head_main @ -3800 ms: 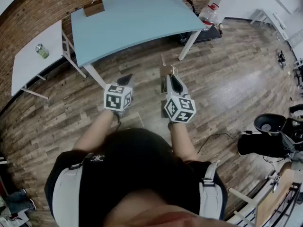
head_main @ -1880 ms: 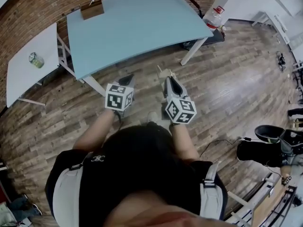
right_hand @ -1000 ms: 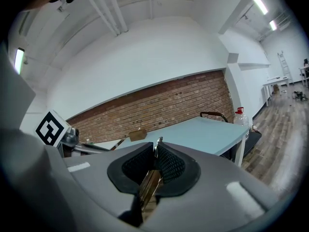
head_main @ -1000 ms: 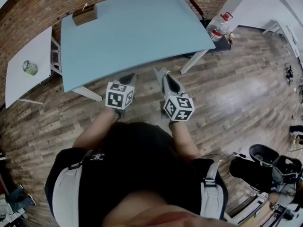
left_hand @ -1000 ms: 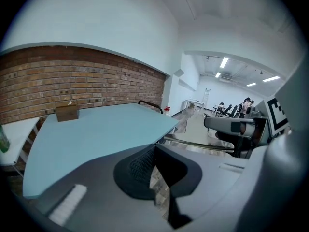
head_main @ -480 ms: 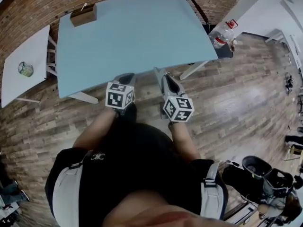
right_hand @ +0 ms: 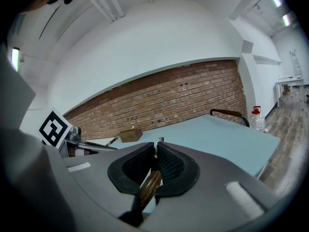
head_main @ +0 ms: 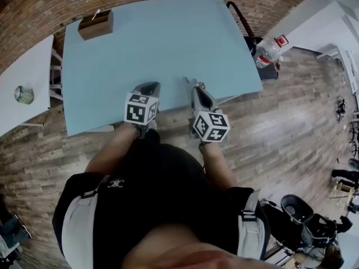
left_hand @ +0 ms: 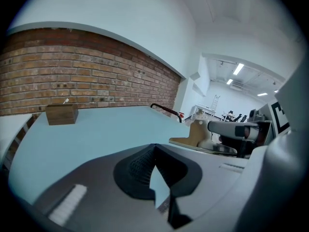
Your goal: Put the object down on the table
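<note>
Left gripper (head_main: 148, 86) and right gripper (head_main: 191, 84) side by side over the table's (head_main: 168, 38) near edge; slat (right_hand: 149, 185) in the right; box (head_main: 95, 25) at far-left corner.

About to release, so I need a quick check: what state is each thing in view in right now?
Left gripper: shut, nothing between its jaws.
Right gripper: shut on the wooden piece.
Wooden piece: clamped edge-on, not yet set down.
Blue table: under both gripper tips.
Wooden box: upright at the table's far left corner.
Bottle: red cap on, off the table.
</note>
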Demonstrator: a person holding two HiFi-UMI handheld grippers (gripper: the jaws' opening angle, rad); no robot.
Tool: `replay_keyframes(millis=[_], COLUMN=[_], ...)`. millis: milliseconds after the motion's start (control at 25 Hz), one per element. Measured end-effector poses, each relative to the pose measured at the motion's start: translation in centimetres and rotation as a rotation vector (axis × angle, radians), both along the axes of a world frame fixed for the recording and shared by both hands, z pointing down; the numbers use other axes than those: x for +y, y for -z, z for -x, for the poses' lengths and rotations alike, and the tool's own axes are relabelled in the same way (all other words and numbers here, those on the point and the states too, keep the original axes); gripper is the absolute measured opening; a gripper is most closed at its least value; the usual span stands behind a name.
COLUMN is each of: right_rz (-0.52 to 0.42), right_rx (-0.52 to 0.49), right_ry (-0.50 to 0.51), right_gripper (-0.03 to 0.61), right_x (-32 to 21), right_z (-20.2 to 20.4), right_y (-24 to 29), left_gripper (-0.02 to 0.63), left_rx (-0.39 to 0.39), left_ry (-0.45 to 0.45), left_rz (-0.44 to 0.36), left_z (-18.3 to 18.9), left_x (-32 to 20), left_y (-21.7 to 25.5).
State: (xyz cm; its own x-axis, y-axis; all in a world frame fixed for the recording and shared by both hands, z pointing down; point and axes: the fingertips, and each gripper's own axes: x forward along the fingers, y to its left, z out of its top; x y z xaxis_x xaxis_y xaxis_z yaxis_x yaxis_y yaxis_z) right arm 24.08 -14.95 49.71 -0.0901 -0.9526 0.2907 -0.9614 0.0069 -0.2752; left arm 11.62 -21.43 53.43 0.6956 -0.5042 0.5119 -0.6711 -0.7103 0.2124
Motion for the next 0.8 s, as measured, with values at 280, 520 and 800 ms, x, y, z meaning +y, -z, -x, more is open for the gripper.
replay_keyframes(millis=[280,520,800], right_rz=[0.022,0.065,0.151], right_rx=[-0.010,-0.007,0.008], right_ry=[-0.011,-0.024,-0.010], right_gripper=[0.035,0.035,0.035], right_x=[-7.7,-12.2,-16.0], right_z=[-0.2,-0.3,0.9], right_y=[-0.3,-1.4,-3.7], left_gripper=[-0.002,-0.002,-0.002], left_rx=[-0.024,-0.045,-0.040], left_ry=[-0.015,-0.041,-0.063], left_rz=[0.028,0.036,0.107], left_z=[-0.1,-0.1,0.3], left_x=[-7.0,-11.6,-13.5], left_y=[-0.8,-1.9,-4.2])
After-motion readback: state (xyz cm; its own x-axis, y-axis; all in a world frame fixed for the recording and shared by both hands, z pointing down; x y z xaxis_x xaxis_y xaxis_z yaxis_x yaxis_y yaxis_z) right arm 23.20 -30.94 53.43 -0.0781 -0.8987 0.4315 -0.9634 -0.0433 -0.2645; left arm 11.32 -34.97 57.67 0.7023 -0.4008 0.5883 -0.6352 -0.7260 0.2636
